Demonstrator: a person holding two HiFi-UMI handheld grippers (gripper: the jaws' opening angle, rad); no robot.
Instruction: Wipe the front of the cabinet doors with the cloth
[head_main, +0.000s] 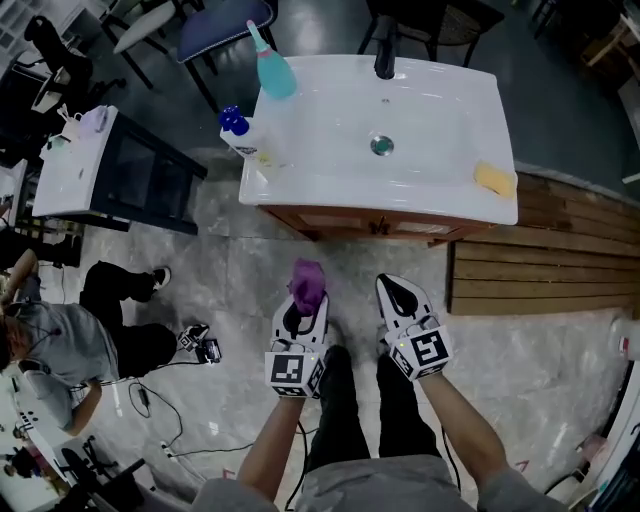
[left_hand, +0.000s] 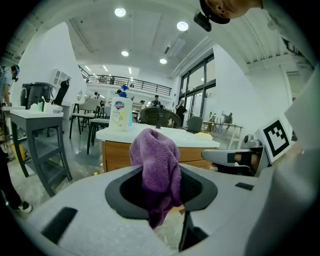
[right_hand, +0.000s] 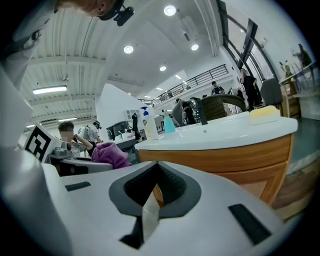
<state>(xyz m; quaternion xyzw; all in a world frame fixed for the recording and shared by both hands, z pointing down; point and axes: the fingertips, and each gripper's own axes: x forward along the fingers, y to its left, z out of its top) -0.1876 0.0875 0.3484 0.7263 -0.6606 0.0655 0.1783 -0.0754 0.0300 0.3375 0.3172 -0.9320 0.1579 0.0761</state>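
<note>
The wooden cabinet doors (head_main: 372, 224) sit under a white sink top (head_main: 300, 160), straight ahead of both grippers. My left gripper (head_main: 303, 302) is shut on a purple cloth (head_main: 307, 282), which bunches up above the jaws (left_hand: 156, 162) a short way in front of the cabinet (left_hand: 119, 156). My right gripper (head_main: 398, 296) is beside it on the right, shut with nothing between its fingers. In the right gripper view the wooden cabinet front (right_hand: 235, 161) fills the space ahead, apart from the jaws, and the cloth (right_hand: 111, 154) shows at the left.
On the sink top stand a teal bottle (head_main: 272, 66), a white bottle with a blue cap (head_main: 238, 132), a yellow sponge (head_main: 495, 179) and a dark faucet (head_main: 385, 55). Wooden decking (head_main: 545, 250) lies to the right. A person (head_main: 70, 340) sits on the floor at left, near a dark side table (head_main: 120, 170).
</note>
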